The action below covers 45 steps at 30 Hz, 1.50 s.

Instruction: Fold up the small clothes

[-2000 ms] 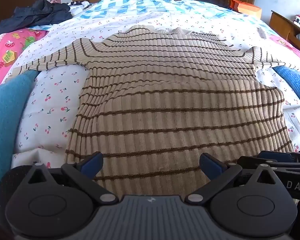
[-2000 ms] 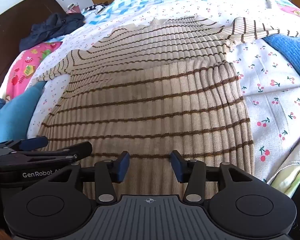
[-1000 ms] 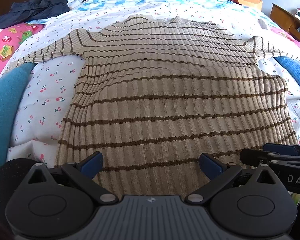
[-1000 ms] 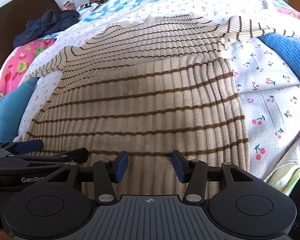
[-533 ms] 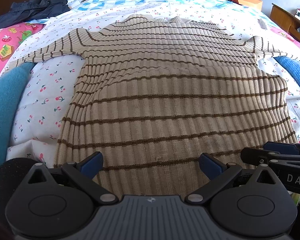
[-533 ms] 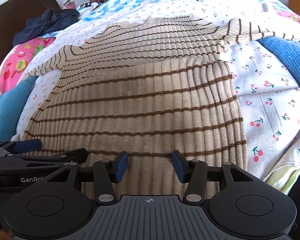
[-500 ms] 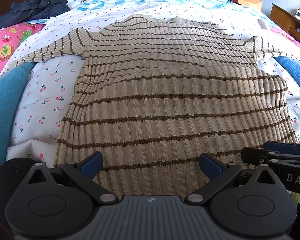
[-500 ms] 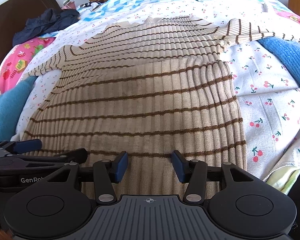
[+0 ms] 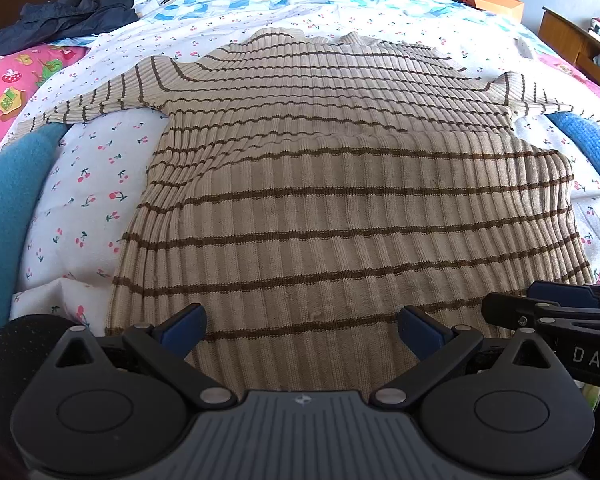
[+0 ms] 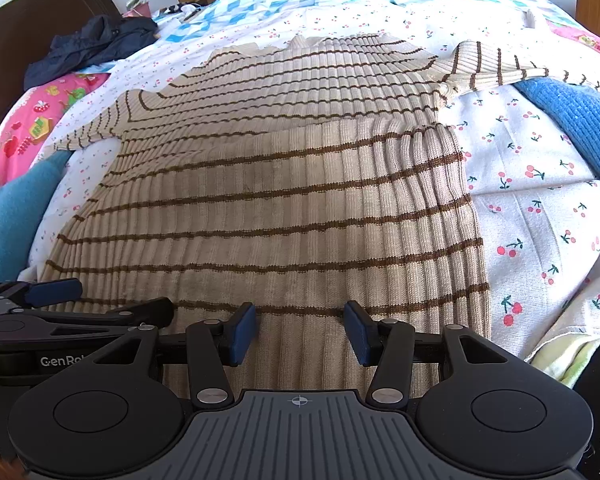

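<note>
A beige ribbed sweater with brown stripes (image 9: 340, 184) (image 10: 284, 184) lies flat on the bed, sleeves spread to both sides. Its lower half is folded up, and the folded edge runs across the chest. My left gripper (image 9: 302, 330) hovers open over the near edge of the fold, left of centre, with nothing between its blue pads. My right gripper (image 10: 300, 334) stands open beside it over the same near edge, also holding nothing. Each gripper shows at the edge of the other's view.
The bed has a white cherry-print sheet (image 9: 88, 188). Blue knit fabric lies at the left (image 9: 4, 200) and right (image 10: 580, 128). A dark garment (image 9: 64, 16) sits at the far left, by a pink printed cloth (image 9: 16, 88). Wooden furniture (image 9: 572, 40) stands at the right.
Two seconds ago both views sat slightly differently over the sweater; over the last second nothing has visibly moved.
</note>
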Each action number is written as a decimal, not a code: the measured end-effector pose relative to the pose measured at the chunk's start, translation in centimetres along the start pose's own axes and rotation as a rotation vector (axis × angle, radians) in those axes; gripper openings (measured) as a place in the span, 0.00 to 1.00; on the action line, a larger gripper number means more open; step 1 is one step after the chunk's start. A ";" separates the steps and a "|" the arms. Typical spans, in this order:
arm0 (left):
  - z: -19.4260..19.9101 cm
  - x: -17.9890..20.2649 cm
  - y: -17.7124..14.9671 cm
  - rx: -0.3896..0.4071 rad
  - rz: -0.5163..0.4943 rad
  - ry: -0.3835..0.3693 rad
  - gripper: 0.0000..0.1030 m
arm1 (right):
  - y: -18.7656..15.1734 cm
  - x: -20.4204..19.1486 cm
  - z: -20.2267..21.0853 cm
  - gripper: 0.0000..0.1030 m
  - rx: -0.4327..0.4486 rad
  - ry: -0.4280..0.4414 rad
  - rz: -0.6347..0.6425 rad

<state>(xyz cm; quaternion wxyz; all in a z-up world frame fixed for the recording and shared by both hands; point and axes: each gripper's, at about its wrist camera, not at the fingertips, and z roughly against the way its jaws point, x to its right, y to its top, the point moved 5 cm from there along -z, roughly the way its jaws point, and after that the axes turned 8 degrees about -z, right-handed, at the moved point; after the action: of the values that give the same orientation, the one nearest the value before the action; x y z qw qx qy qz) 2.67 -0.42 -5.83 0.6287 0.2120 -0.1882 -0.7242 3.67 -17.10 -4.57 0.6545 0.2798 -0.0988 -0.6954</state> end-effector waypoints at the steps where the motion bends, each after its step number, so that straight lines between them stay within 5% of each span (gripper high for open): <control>1: 0.0 0.0 0.0 0.000 0.000 0.000 1.00 | 0.0 0.0 0.0 0.47 0.000 0.000 0.000; 31: 0.3 0.3 0.2 0.015 0.001 -0.004 1.00 | 0.0 0.0 0.5 0.47 0.025 -0.004 0.000; 45: 2.2 1.1 2.1 0.116 -0.038 -0.034 1.00 | 2.3 1.2 2.7 0.47 0.118 0.020 -0.022</control>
<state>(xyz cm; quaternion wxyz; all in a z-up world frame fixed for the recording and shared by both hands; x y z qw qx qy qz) 3.08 -1.82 -2.88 0.5983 0.2391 -0.2365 -0.7273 4.25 -19.20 -1.48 0.6301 0.3261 -0.1300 -0.6926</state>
